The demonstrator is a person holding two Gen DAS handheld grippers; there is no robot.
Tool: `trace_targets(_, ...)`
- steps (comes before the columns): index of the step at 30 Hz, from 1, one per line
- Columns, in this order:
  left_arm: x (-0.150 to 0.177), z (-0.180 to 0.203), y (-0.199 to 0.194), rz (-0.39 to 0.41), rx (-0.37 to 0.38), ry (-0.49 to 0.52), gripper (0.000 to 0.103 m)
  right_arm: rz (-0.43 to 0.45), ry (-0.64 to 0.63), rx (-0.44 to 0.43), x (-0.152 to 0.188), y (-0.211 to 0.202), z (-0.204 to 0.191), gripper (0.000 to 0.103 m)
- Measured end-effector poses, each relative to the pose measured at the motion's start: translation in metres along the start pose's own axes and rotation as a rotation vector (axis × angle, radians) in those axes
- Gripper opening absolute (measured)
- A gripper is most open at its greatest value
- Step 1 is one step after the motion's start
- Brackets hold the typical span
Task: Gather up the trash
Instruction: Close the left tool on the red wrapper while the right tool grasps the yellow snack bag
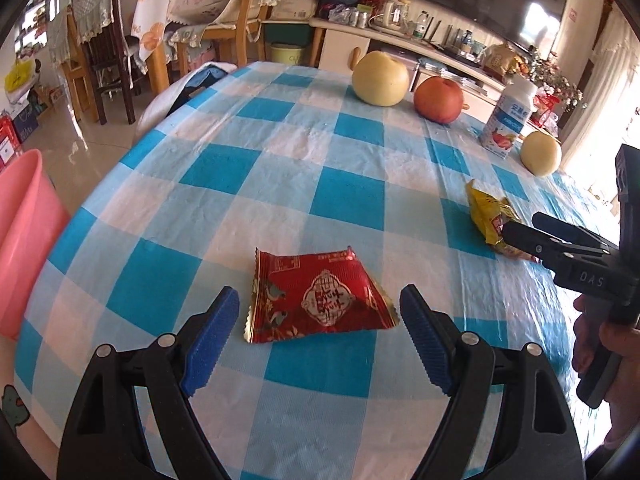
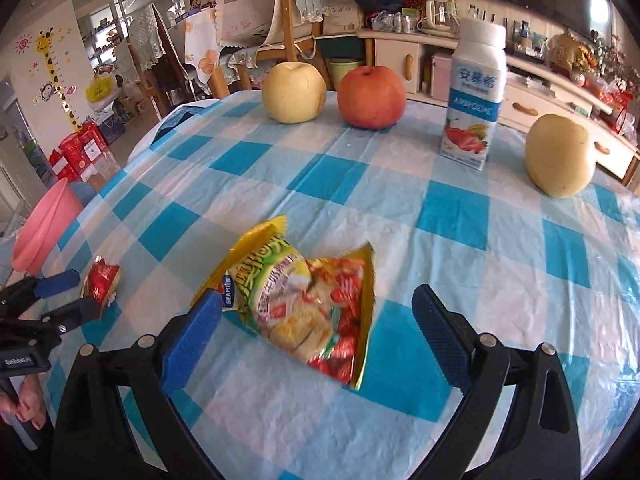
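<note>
Both grippers, left gripper [image 1: 319,312] and right gripper [image 2: 316,318], stand spread wide above the checked tablecloth [image 1: 248,184]: red wrapper [image 1: 316,300] between the left fingers, yellow wrapper [image 2: 304,304] between the right.

Right gripper [image 2: 316,320] jaws spread, yellow wrapper [image 2: 304,304] between, checked tablecloth [image 2: 460,208]

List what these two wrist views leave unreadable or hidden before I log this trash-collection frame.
- Pink bin: left wrist view, cut off by the left edge; contents unseen.
- Red wrapper: right wrist view, small and partly behind the left gripper.
- Yellow wrapper: left wrist view, near end covered by the right gripper.
- Yogurt bottle: fill level hidden by its opaque wall.
</note>
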State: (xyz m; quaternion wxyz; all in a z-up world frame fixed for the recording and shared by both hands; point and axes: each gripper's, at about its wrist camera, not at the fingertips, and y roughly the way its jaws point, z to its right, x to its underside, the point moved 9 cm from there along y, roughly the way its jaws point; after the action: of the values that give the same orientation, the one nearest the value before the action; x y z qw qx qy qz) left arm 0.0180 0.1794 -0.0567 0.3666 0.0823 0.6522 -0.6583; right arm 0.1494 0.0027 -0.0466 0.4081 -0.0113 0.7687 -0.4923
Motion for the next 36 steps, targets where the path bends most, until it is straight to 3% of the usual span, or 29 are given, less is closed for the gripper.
trace_targets(5, 0.000, 0.001, 0.012, -0.035, -0.015, -0.010, 0.074, -0.007, -0.013, -0.017, -0.003, 0.009, -0.006, 0.096)
trace_targets(12, -0.004, 0.007, 0.015, -0.010, -0.081, 0.035, 0.063, -0.025, -0.094, 0.012, -0.004, 0.022, -0.021, 0.096)
trace_targets(14, -0.003, 0.008, 0.014, -0.006, -0.081, 0.036, 0.061, -0.029, -0.116, 0.019, -0.003, 0.023, -0.025, 0.088)
trace_targets(15, -0.003, 0.008, 0.013, -0.005, -0.077, 0.036, 0.061, -0.031, -0.131, 0.022, -0.003, 0.023, -0.027, 0.079)
trace_targets(17, -0.004, 0.007, 0.013, -0.005, -0.077, 0.033, 0.054, -0.029, -0.145, 0.028, -0.002, 0.023, -0.029, 0.078)
trace_targets(29, -0.006, -0.002, -0.004, 0.016, -0.020, -0.005, 0.050, 0.008, -0.144, 0.020, 0.001, 0.011, -0.035, 0.057)
trace_targets(32, -0.007, -0.006, -0.012, 0.026, -0.007, -0.007, 0.050, 0.029, -0.136, 0.015, 0.001, 0.004, -0.038, 0.046)
trace_targets(33, -0.007, -0.008, -0.018, 0.037, -0.004, -0.008, 0.050, 0.039, -0.133, 0.008, 0.000, 0.000, -0.039, 0.033)
trace_targets(36, -0.009, -0.012, -0.028, 0.053, 0.007, -0.008, 0.050, 0.041, -0.130, 0.007, 0.002, -0.004, -0.042, 0.032)
